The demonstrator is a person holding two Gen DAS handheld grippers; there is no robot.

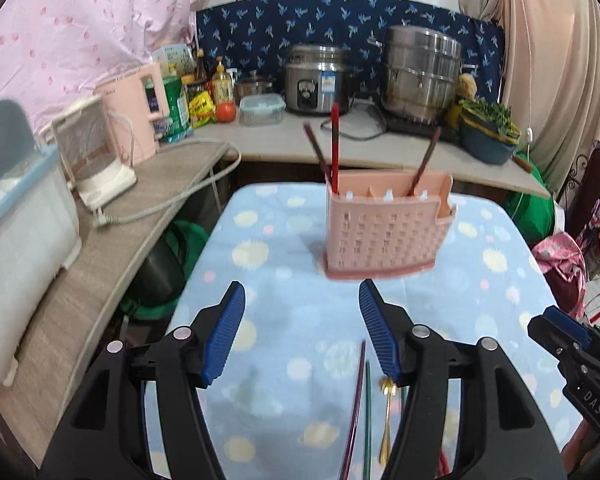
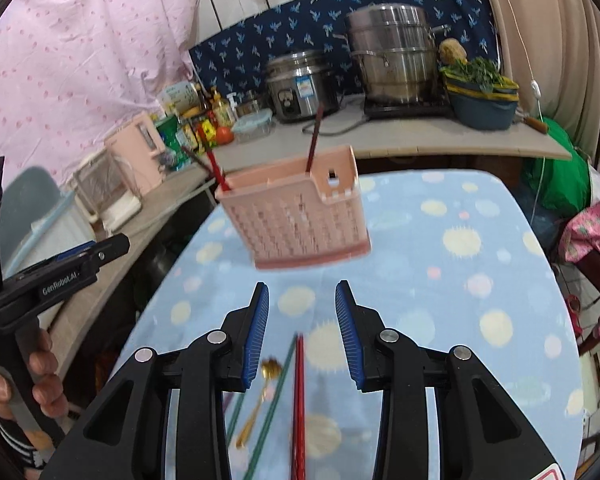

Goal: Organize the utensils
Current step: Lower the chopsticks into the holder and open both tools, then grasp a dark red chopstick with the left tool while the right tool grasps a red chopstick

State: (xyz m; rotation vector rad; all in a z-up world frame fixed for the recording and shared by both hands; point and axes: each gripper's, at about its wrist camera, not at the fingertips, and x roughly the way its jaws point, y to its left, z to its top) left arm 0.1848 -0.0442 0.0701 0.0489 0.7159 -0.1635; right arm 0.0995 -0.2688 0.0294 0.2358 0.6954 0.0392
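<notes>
A pink slotted utensil holder (image 1: 384, 228) stands on the blue dotted tablecloth (image 1: 284, 256); it also shows in the right wrist view (image 2: 300, 220). A red chopstick (image 1: 335, 148) and two dark chopsticks stand in it. My left gripper (image 1: 302, 336) is open and empty, above a purple chopstick (image 1: 354, 408), a green chopstick (image 1: 367, 420) and a gold spoon (image 1: 387, 416). My right gripper (image 2: 302, 332) is open and empty, above a red chopstick pair (image 2: 299, 404), green chopsticks (image 2: 276, 396) and the gold spoon (image 2: 258, 396).
A counter behind holds a rice cooker (image 1: 318, 80), a steel steamer pot (image 1: 420, 76), a bowl of greens (image 1: 488, 132), bottles and a tomato. A side shelf at left carries a small white appliance (image 1: 96, 156) and a plastic bin (image 1: 16, 216).
</notes>
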